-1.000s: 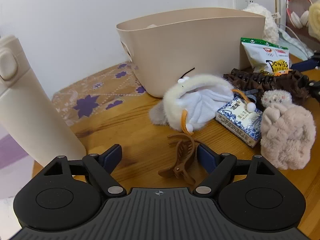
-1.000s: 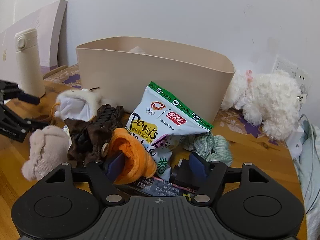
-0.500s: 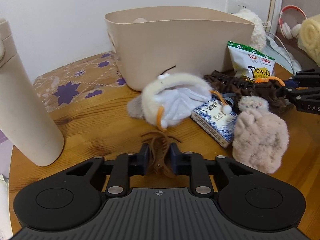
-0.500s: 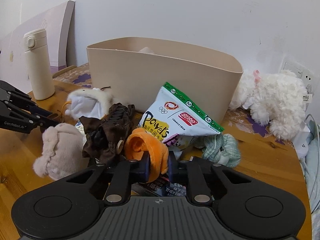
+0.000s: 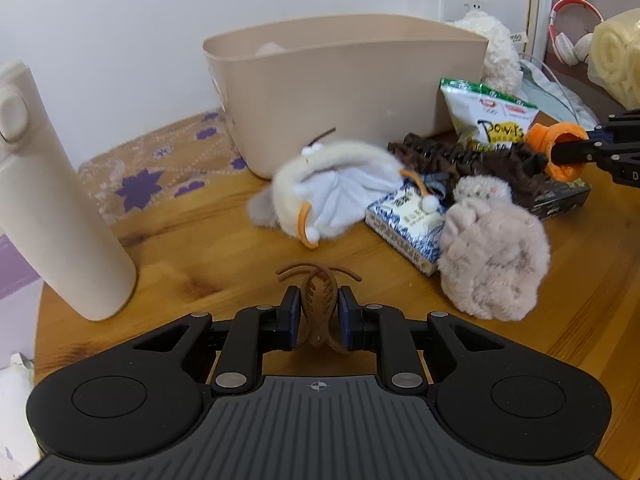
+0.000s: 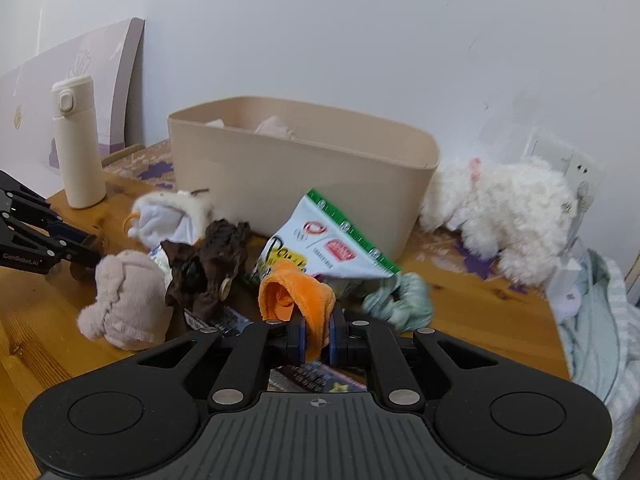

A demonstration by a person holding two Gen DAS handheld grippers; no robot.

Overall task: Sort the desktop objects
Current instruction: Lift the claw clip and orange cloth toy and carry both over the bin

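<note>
Between left gripper [image 5: 319,312] pads, stiff light claw clip [image 5: 318,300] is sitting pinched mid-body; right gripper [image 6: 317,340] is squeezing soft orange cloth [image 6: 296,296]

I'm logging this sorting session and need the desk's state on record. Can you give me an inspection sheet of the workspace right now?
Surface: wooden table, with a purple-flowered mat at the back.
Job's things: beige bin upright, with items already inside; brown hair claw and orange fabric piece are both gripped.
Clutter: snack bag, brown scrunchie, pink plush, white pouch, blue-patterned box, green scrunchie, thermos.
Grippers: left gripper shut on the claw; right gripper shut on the orange piece.
Cables: pale cable near the headphones.
Surroundings: white wall, white plush toy, wall socket.
</note>
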